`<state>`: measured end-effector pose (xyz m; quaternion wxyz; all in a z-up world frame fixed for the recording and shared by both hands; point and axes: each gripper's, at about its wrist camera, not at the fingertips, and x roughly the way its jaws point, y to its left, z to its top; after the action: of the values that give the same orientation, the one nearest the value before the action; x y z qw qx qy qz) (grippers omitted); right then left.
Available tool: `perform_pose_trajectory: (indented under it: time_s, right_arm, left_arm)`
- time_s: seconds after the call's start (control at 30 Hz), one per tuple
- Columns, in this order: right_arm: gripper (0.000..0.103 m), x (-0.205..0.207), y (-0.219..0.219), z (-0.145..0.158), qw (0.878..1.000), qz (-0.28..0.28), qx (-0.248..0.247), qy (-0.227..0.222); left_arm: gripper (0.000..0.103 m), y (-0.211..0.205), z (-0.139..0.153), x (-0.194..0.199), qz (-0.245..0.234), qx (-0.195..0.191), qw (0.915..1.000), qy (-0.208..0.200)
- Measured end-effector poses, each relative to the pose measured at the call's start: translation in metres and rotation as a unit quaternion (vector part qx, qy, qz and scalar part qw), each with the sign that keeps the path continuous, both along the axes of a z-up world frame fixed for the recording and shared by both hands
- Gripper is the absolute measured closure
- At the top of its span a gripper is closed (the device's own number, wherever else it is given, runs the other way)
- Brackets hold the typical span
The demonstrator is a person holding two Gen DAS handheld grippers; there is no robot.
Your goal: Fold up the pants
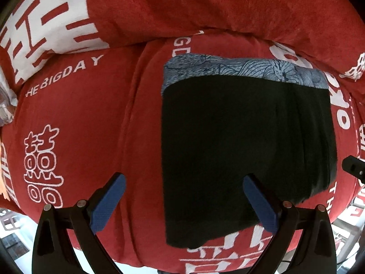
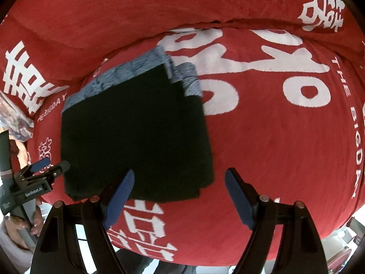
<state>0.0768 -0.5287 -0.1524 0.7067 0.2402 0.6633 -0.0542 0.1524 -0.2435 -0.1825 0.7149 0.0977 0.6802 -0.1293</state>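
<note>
The black pants point(image 1: 239, 150) lie folded into a compact rectangle on the red bed cover point(image 1: 91, 118), with a blue-grey patterned band point(image 1: 246, 70) showing along their far edge. My left gripper point(image 1: 182, 203) is open and empty, held above the near left corner of the pants. In the right wrist view the pants point(image 2: 136, 137) lie left of centre. My right gripper point(image 2: 180, 194) is open and empty above their near right corner. The left gripper point(image 2: 48, 166) shows at the far left of that view, and the right gripper's tip point(image 1: 353, 166) at the right edge of the left wrist view.
The red cover carries white characters and the words "THE BIGDAY" point(image 1: 63, 77). A raised red fold or pillow point(image 1: 205, 6) runs along the far side. The bed's near edge point(image 2: 205, 260) curves just below the grippers, with floor beyond. A hand point(image 2: 20, 223) holds the left gripper.
</note>
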Motion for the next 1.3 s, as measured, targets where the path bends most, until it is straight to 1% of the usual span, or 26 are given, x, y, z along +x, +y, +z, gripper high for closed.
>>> perform_pose_trajectory:
  time_s: [0.2, 0.3, 0.37, 0.43, 0.53, 0.6, 0.63, 0.67, 0.77, 0.8, 0.83, 0.87, 0.93, 1.0, 1.1, 1.17, 1.2, 1.23, 1.3]
  right_arm:
    - [0.019, 0.004, -0.028, -0.017, 1.000, -0.003, 0.010, 0.013]
    - [0.019, 0.006, -0.037, -0.024, 0.999, -0.007, 0.033, 0.011]
    - [0.019, 0.009, -0.040, -0.031, 0.998, -0.007, 0.060, 0.010]
    - [0.019, 0.012, -0.040, -0.036, 0.997, -0.002, 0.081, 0.011]
    - [0.019, 0.017, -0.040, -0.044, 0.993, 0.010, 0.119, 0.004]
    - [0.019, 0.019, -0.041, -0.051, 0.989, 0.016, 0.150, 0.000]
    - [0.019, 0.021, -0.041, -0.055, 0.987, 0.017, 0.162, -0.003]
    - [0.019, 0.023, -0.041, -0.059, 0.984, 0.018, 0.176, -0.004]
    - [0.019, 0.030, -0.043, -0.071, 0.975, 0.021, 0.222, -0.016]
    - [0.018, 0.034, -0.042, -0.074, 0.970, 0.025, 0.243, -0.024]
    - [0.017, 0.036, -0.041, -0.076, 0.968, 0.030, 0.249, -0.026]
    - [0.017, 0.039, -0.041, -0.079, 0.966, 0.037, 0.255, -0.029]
    - [0.017, 0.044, -0.042, -0.084, 0.961, 0.049, 0.269, -0.036]
    - [0.017, 0.047, -0.044, -0.091, 0.957, 0.049, 0.284, -0.040]
    - [0.017, 0.051, -0.051, -0.101, 0.947, 0.033, 0.315, -0.052]
    - [0.017, 0.052, -0.055, -0.103, 0.945, 0.015, 0.324, -0.052]
    - [0.017, 0.053, -0.056, -0.105, 0.944, 0.004, 0.326, -0.049]
    - [0.022, 0.054, -0.055, -0.105, 0.946, -0.001, 0.321, -0.045]
    - [0.037, 0.052, -0.054, -0.102, 0.953, -0.003, 0.300, -0.038]
  left_arm:
    - [0.000, -0.012, -0.006, 0.017, 0.007, 0.011, 0.9999, 0.005]
    - [0.000, -0.018, -0.005, 0.024, -0.001, 0.011, 0.9999, 0.005]
    - [0.000, -0.021, -0.004, 0.029, -0.007, 0.004, 0.9999, 0.007]
    - [0.000, -0.020, -0.003, 0.033, -0.010, -0.008, 0.9999, 0.007]
    - [0.000, -0.009, -0.002, 0.043, -0.003, -0.046, 0.9988, 0.015]
    - [0.000, 0.001, -0.009, 0.050, 0.000, -0.095, 0.9943, 0.047]
    - [0.000, 0.003, -0.013, 0.050, 0.000, -0.109, 0.9922, 0.059]
    - [0.000, 0.005, -0.017, 0.051, 0.002, -0.118, 0.9906, 0.069]
    - [0.000, 0.004, -0.026, 0.050, -0.008, -0.136, 0.9881, 0.072]
    - [0.000, 0.001, -0.029, 0.051, -0.007, -0.152, 0.9854, 0.077]
    - [0.000, -0.001, -0.032, 0.051, -0.005, -0.163, 0.9833, 0.081]
    - [0.000, -0.005, -0.034, 0.052, -0.004, -0.169, 0.9821, 0.083]
    - [0.000, -0.013, -0.040, 0.053, -0.006, -0.167, 0.9829, 0.078]
    - [0.000, -0.016, -0.047, 0.056, 0.001, -0.179, 0.9807, 0.078]
    - [0.000, -0.013, -0.055, 0.058, 0.016, -0.199, 0.9760, 0.087]
    - [0.000, -0.011, -0.057, 0.057, 0.024, -0.206, 0.9740, 0.090]
    - [0.000, -0.012, -0.057, 0.057, 0.026, -0.204, 0.9744, 0.090]
    - [0.000, -0.013, -0.056, 0.057, 0.027, -0.200, 0.9754, 0.088]
    - [0.006, -0.017, -0.048, 0.055, 0.022, -0.192, 0.9783, 0.074]
